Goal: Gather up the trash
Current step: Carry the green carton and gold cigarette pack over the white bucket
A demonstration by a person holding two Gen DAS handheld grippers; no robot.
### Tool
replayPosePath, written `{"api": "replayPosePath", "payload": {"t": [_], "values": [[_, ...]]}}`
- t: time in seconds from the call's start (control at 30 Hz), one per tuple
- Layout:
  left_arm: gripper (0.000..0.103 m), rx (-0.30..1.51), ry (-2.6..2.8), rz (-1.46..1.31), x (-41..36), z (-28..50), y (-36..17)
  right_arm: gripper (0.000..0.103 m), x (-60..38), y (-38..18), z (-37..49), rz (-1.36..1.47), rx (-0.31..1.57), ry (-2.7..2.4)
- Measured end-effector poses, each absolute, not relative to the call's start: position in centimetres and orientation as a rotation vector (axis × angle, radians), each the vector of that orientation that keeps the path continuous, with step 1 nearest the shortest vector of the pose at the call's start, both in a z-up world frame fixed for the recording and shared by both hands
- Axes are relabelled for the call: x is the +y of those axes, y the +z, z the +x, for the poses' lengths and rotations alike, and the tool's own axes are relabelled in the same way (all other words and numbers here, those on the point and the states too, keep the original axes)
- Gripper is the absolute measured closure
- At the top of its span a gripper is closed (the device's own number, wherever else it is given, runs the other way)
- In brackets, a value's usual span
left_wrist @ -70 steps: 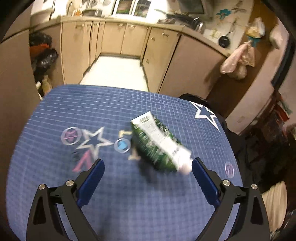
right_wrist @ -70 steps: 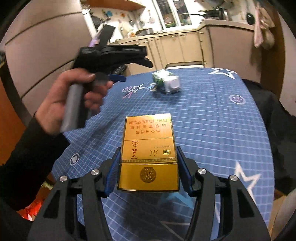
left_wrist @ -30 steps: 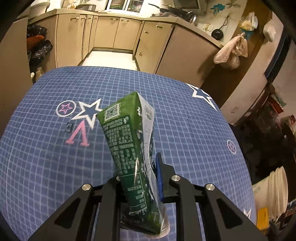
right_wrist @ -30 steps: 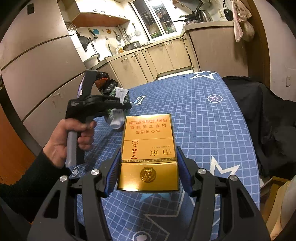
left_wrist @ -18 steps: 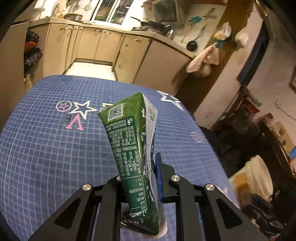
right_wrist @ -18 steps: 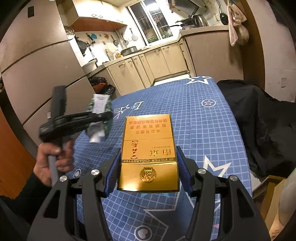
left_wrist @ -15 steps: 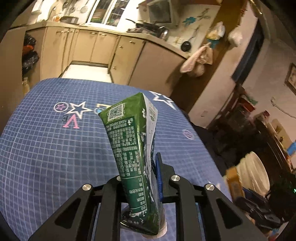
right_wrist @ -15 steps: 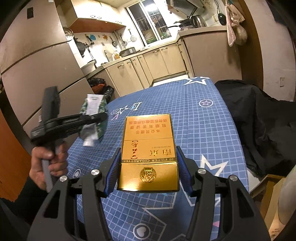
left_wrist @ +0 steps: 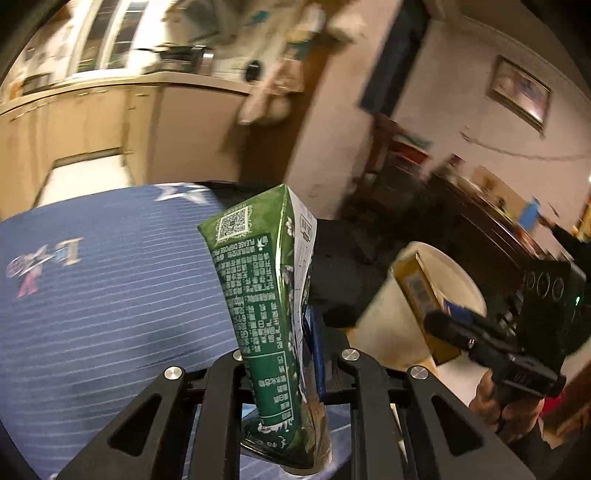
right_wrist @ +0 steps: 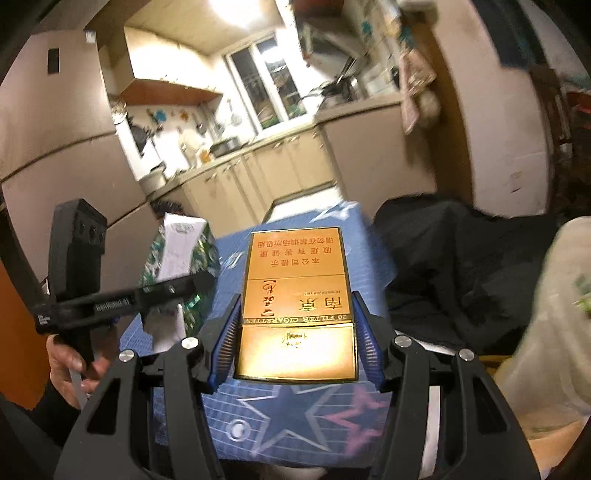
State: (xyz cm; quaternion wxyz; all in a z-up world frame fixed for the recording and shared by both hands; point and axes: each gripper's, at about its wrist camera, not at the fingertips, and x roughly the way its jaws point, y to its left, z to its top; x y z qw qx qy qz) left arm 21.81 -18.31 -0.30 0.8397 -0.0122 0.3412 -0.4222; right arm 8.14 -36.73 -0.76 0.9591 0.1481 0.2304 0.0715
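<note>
while both pieces ride clamped – green carton [left_wrist: 266, 295] in left gripper [left_wrist: 280, 369], gold box [right_wrist: 297, 302] in right gripper [right_wrist: 297, 328] – not yet binned.

Both handheld grippers, the left gripper [left_wrist: 280, 354] and the right gripper [right_wrist: 295, 332], are matte black linkage frames studded with round silver screws, their fingers [right_wrist: 223, 339] faced with ribbed blue pads, and the person wears a black sleeve [right_wrist: 48, 417].

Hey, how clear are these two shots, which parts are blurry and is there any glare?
Left wrist view: green carton is sharp, tablecloth and room smear with motion blur. Right wrist view: gold box is crisp with a soft sheen, the ceiling light blows out, and the right edge blurs.
</note>
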Motion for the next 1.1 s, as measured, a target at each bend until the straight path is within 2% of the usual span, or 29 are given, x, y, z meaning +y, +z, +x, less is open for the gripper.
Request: {"api": "replayPosePath", "payload": {"t": [0.57, 0.87, 1.1], "values": [[0.086, 0.690, -1.289, 0.183, -45.7, 17.0, 2.9, 0.049, -52.4, 5.5, -2.6, 0.204, 0.352, -0.298], [0.086, 0.716, -1.298, 0.251, -56.1, 16.5, 1.0, 0.049, -59.1, 3.9, -2.0, 0.219, 0.418, -0.411], [0.086, 0.691, -1.235, 0.342, -60.6, 16.1, -1.6, 0.049, -61.8, 1.3, -0.7, 0.250, 0.479, -0.439]]}}
